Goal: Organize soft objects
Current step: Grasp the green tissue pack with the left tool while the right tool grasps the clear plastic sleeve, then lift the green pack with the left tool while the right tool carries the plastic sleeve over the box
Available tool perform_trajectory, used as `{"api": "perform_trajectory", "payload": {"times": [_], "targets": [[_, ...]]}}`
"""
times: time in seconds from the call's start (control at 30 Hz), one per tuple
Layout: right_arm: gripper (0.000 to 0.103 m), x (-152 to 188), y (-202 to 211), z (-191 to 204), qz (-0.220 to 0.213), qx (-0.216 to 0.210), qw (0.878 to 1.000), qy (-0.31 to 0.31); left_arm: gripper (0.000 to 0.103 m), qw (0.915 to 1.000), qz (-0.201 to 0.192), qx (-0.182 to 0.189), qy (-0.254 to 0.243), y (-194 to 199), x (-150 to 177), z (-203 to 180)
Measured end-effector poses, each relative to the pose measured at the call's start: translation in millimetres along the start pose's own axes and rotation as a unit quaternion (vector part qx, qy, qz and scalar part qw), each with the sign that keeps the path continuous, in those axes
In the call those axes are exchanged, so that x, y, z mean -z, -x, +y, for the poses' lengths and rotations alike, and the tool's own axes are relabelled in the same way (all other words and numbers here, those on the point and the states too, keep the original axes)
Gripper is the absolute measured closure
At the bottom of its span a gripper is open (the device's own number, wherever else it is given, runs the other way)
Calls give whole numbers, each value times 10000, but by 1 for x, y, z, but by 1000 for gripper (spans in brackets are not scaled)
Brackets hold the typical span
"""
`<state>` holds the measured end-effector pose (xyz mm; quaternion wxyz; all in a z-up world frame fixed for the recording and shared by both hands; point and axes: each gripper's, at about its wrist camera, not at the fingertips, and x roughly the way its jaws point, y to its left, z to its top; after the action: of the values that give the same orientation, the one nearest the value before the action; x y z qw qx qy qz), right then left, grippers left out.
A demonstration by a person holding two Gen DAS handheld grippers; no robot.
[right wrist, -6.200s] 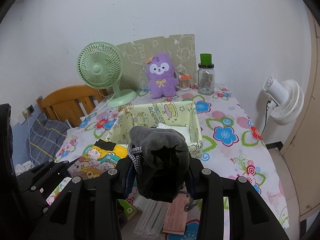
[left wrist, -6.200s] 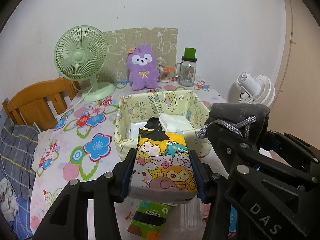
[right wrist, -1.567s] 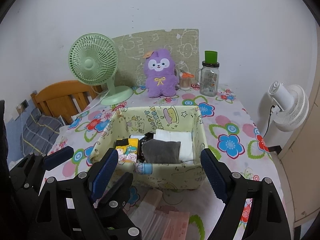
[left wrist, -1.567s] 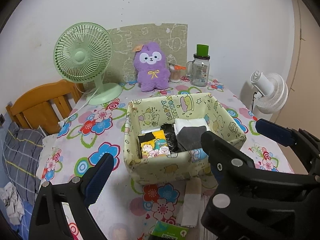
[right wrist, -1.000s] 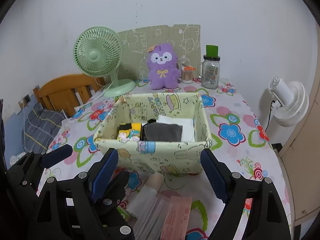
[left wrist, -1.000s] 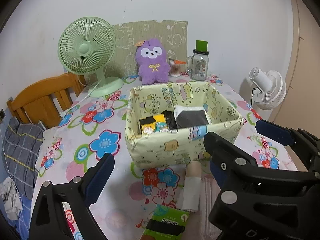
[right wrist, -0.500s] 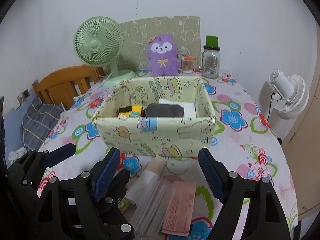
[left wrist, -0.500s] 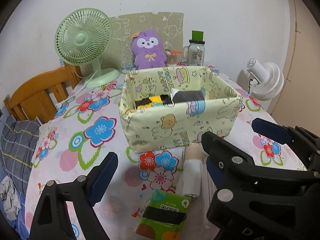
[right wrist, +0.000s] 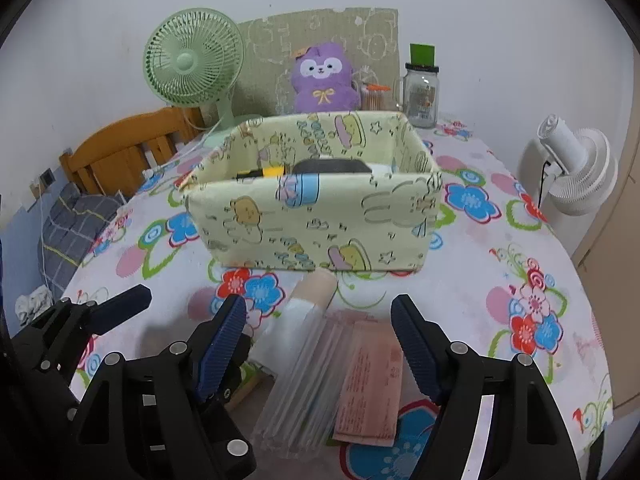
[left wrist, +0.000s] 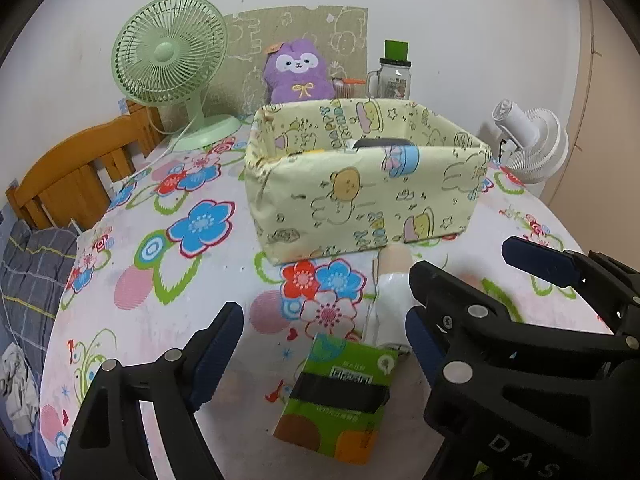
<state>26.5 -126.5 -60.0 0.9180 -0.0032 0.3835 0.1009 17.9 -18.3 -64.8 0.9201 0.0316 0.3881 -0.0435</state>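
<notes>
A pale yellow cartoon-print fabric box [left wrist: 360, 200] [right wrist: 312, 216] stands mid-table. A yellow packet [right wrist: 270, 171], a grey pouch [right wrist: 332, 166] and something white peek over its rim. My left gripper [left wrist: 320, 340] hangs low in front of the box with its jaws closing. A green tissue packet [left wrist: 340, 392] lies on the table between its fingers, untouched by the pads. My right gripper [right wrist: 318, 340] is beside it, jaws also closing. Clear plastic packets [right wrist: 304, 376] and a pink packet [right wrist: 370, 392] lie flat between its fingers, not gripped. A beige-and-white roll [left wrist: 394, 280] lies against the box.
At the back stand a green desk fan [left wrist: 170, 56], a purple plush [left wrist: 298, 70], a glass jar with a green lid [left wrist: 394, 76] and a cardboard sheet against the wall. A wooden chair [left wrist: 72, 176] is at the left, a white fan [left wrist: 532, 144] beyond the right edge.
Both grippers have sunk toward the table in front of the box, and their jaws have narrowed a little. The cartoon packet and grey pouch held earlier now lie in the box.
</notes>
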Motion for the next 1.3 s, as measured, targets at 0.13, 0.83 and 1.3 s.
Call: {"api": "perform_trajectory", "payload": {"times": [0.13,0.83,1.3], "targets": [[26,7,-4,3,89,8,10000,14,18,10000,62,5,0,-2,8,2],[48,34,-29,3,610,231,9979,-58,18,9987,473,134,-125,-21,35,-3],[82,29,-35,4,639,229,9977,-68,49,9981,582,208,-75,-27,31,0]]}}
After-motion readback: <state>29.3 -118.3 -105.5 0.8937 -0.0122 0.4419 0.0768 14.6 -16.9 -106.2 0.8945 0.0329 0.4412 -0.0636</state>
